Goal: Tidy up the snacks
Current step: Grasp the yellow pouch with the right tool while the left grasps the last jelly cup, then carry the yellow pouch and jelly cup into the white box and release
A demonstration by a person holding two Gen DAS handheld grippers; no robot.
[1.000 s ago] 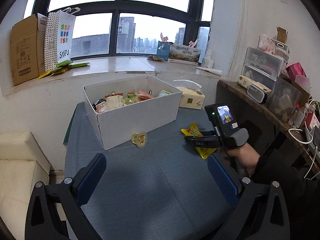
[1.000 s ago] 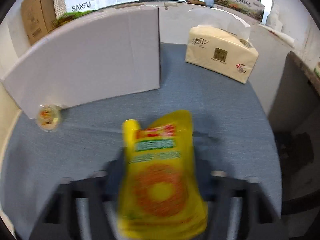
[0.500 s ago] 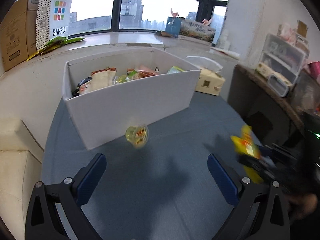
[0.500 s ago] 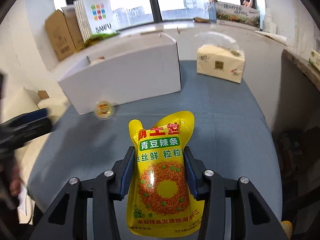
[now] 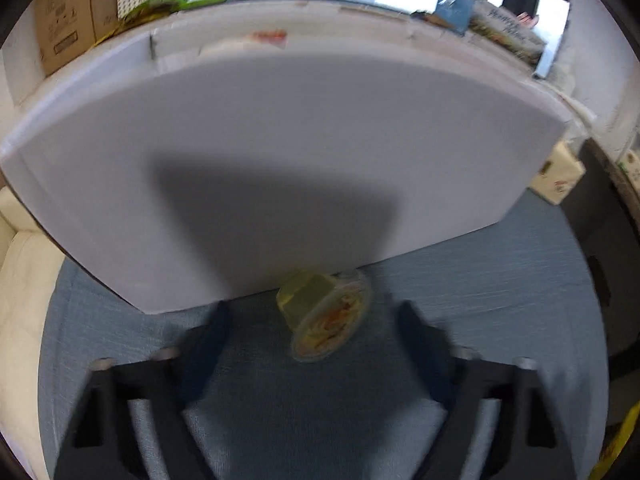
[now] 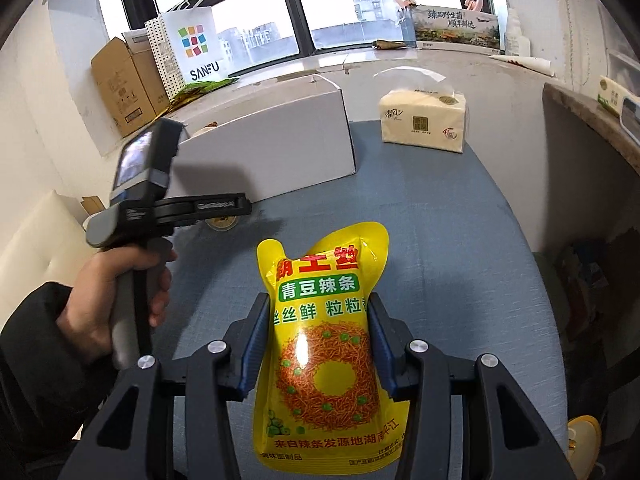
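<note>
Your right claw grips a yellow snack pouch by its sides above the blue tabletop; its green band reads 青豆辣条, with 丝丝鲜 粒粒 beneath. Your left claw stands wide, its fingers either side of a small jelly cup lying tipped just beside the near wall of the white box. Far off, a bag marked SANFU stands on the windowsill, and a tissue pack sits right of the box.
</note>
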